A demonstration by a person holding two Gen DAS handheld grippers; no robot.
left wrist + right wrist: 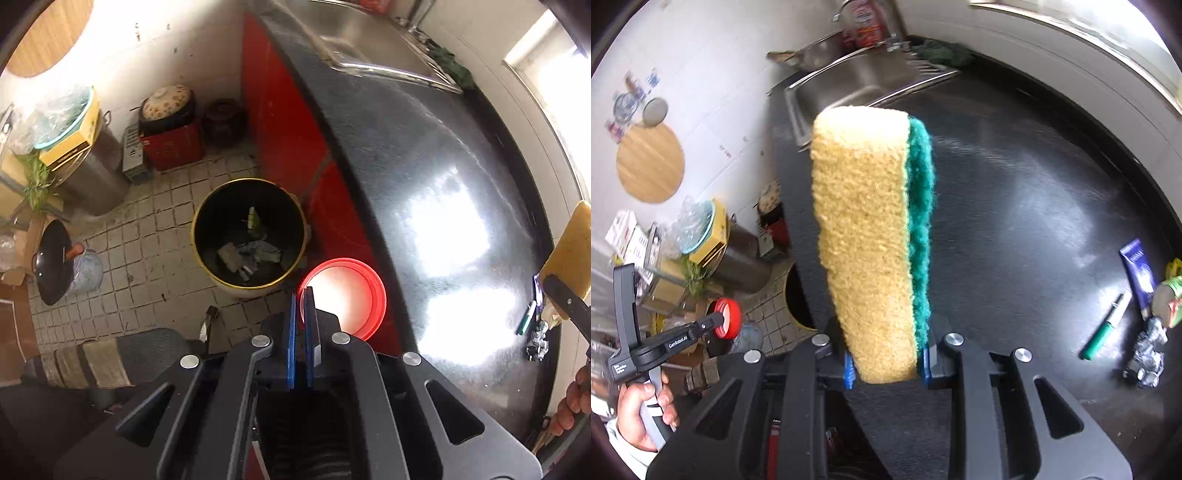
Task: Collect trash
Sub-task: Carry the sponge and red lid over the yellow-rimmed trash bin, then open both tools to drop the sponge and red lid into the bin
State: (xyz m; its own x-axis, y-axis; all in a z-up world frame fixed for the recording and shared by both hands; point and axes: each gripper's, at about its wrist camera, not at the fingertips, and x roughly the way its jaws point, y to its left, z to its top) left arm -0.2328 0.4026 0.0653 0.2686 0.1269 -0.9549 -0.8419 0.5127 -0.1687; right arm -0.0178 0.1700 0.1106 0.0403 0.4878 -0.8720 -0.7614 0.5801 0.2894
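Observation:
My left gripper is shut on the rim of a red plastic lid, held over the floor beside the counter edge, a little right of a black trash bin with a yellow rim that holds scraps. The lid also shows in the right wrist view. My right gripper is shut on a yellow and green sponge, held upright above the black counter. On the counter's right lie a green pen, a blue tube, crumpled foil and a green can.
A steel sink sits at the counter's far end. Red cabinet fronts run below the counter. On the tiled floor stand a steel pot, a red basket, a dark jar and a wok.

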